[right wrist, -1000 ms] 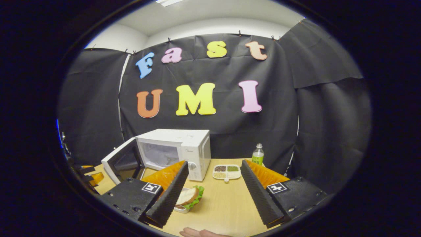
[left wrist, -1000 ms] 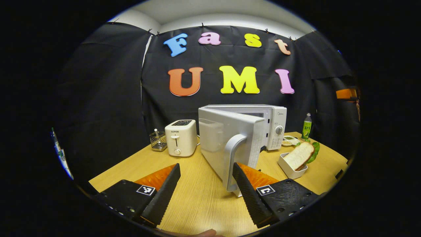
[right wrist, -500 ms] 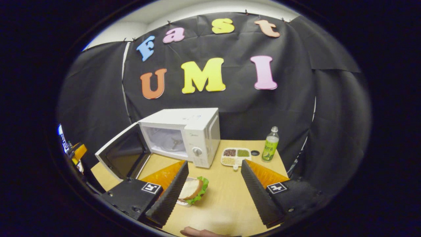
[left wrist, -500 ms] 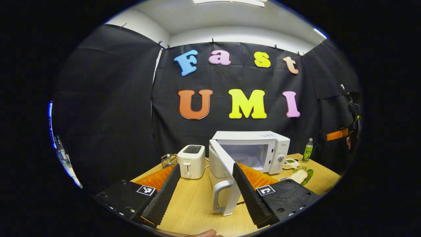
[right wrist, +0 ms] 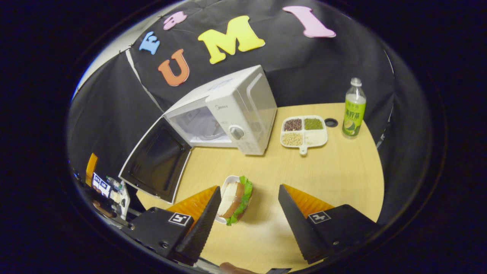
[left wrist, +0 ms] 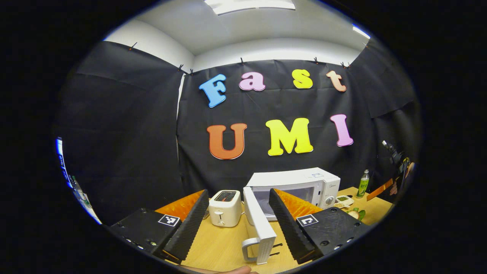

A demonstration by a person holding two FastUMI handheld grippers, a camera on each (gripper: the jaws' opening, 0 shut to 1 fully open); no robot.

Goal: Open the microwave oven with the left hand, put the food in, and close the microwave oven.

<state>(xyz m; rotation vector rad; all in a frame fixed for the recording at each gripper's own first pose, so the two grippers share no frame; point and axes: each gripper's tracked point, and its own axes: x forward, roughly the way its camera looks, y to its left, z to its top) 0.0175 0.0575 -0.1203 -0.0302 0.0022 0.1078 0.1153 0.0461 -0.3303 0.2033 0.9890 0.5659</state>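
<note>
The white microwave (right wrist: 232,114) stands on the wooden table (right wrist: 335,171) with its door (right wrist: 158,161) swung wide open and the cavity showing. In the left gripper view the microwave (left wrist: 304,182) sits ahead, its door (left wrist: 257,224) edge-on with the handle toward me. A sandwich with lettuce (right wrist: 236,198) lies in a small white dish just ahead of my right gripper (right wrist: 247,224), which is open above it. My left gripper (left wrist: 237,224) is open, pulled back from the door and holding nothing.
A white toaster (left wrist: 225,208) stands left of the microwave. A divided tray of beans (right wrist: 303,131) and a green bottle (right wrist: 354,108) stand right of the microwave. Bare table lies to the right of the sandwich.
The left gripper let go of the door handle and drew back and up. The right gripper tilted down and moved over the sandwich. The door stands wider open.
</note>
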